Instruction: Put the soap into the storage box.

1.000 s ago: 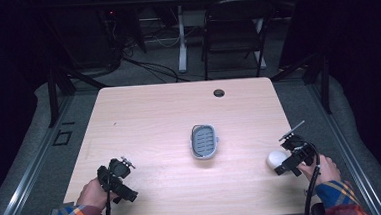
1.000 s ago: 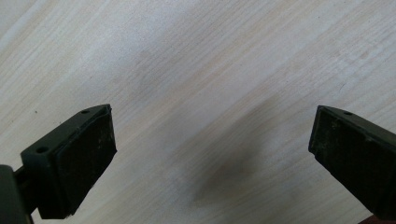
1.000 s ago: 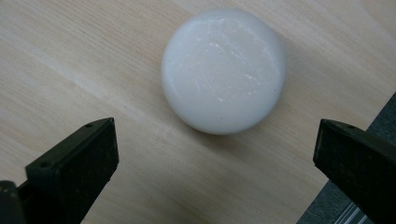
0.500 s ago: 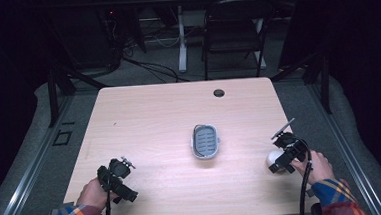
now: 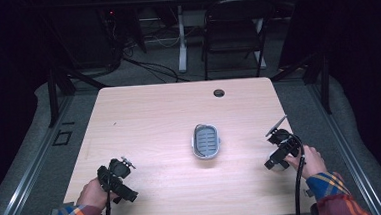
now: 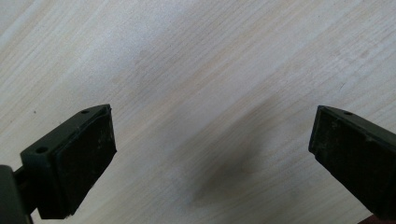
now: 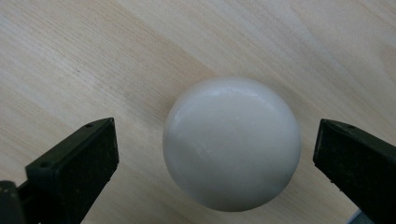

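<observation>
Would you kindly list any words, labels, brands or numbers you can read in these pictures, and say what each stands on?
None can be read.
The white ball, the grey tray and the wooden table show no lettering.

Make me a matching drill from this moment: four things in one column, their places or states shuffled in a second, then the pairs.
Things
1. white ball
2. grey tray
3. left gripper
4. round hole

Places or states
A. open over bare wood, nothing between the jaws
B. in the table near its far edge
C. between the open jaws of the right gripper
D. at the middle of the table

Pairs: 1-C, 2-D, 3-A, 4-B
</observation>
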Demonstrator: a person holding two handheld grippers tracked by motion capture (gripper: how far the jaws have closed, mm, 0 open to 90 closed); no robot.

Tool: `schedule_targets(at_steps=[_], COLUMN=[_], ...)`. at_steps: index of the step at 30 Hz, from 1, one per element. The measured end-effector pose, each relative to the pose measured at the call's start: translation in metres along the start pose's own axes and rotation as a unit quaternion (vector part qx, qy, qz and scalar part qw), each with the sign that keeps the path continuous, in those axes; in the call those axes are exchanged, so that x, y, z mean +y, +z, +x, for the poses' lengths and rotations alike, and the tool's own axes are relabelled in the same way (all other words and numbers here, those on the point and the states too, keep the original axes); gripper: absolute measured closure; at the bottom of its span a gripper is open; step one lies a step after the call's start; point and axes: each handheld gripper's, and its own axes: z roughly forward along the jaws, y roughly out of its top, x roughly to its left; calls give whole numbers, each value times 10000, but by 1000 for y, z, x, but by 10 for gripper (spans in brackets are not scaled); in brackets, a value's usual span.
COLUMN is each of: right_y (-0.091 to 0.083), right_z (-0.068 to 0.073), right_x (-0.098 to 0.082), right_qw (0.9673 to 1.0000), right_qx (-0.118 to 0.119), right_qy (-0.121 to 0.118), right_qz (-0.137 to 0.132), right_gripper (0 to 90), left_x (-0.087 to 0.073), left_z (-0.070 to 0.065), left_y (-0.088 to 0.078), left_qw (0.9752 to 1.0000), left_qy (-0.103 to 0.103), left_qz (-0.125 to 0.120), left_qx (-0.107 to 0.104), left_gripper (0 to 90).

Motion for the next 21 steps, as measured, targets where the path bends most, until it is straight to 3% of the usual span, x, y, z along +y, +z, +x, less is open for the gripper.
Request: schedule_targets(at_steps=[1,3,5,6,9,16,18,19,20,21], right_y=[2,0,1,5,3,5,7,8,5,5], right_z=[1,0,1,2,-1,-1,1,1,0,0], right_x=[0,2,3,2,5,4,2,3,4,4], right_qw=[9999,9999,9999,9999,9997,9999,9999,9999,9996,9996], right_qx=[22,-23,-18,24,-26,17,9,-10,-111,-111], right_qy=[66,-65,-44,81,-97,-9,117,107,-53,-53], right_qz=[-100,84,90,-61,206,131,-20,12,256,256], right_gripper=[0,0,0,1,25,91,100,108,136,136], left_x=[0,0,0,0,0,0,0,0,0,0], left_z=[0,0,0,0,0,0,0,0,0,0], left_y=[0,0,0,0,0,0,0,0,0,0], left_qw=[10000,10000,10000,10000,10000,10000,10000,10000,10000,10000], left_qy=[1,-1,1,-1,-21,-1,-16,-1,-2,-3], left_qz=[1,3,-3,-3,-19,-7,-19,-8,-10,-10], left_qx=[0,-3,-2,-3,-9,2,-6,0,3,5], left_gripper=[3,3,3,3,3,3,3,3,3,3])
